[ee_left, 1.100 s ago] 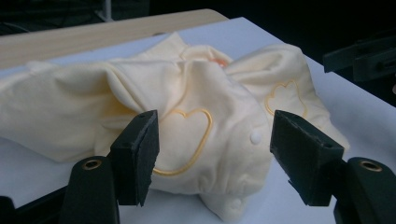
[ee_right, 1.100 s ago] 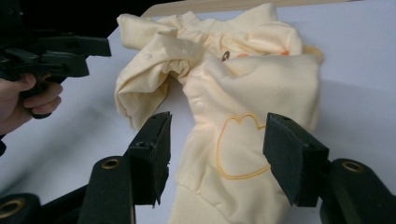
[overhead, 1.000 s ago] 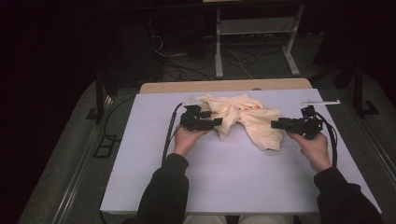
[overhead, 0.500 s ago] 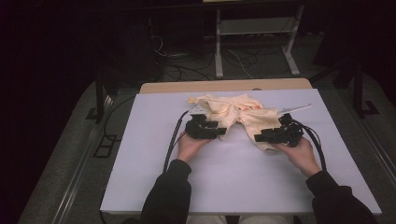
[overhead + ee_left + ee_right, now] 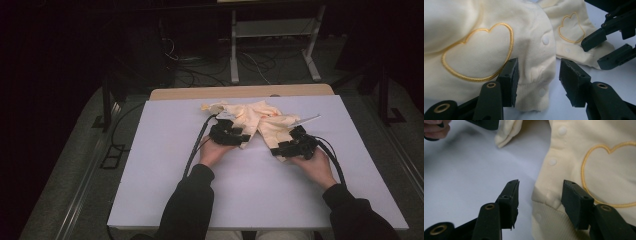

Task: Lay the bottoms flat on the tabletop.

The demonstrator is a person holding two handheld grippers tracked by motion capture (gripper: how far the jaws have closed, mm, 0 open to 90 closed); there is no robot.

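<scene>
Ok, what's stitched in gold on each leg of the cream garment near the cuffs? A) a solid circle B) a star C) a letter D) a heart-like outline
D: in the left gripper view a gold heart-like outline sits on the garment above the ribbed cuff, and the right gripper view shows another on the other leg.

Cream baby garment with embroidered hearts lies crumpled on the table.
</scene>
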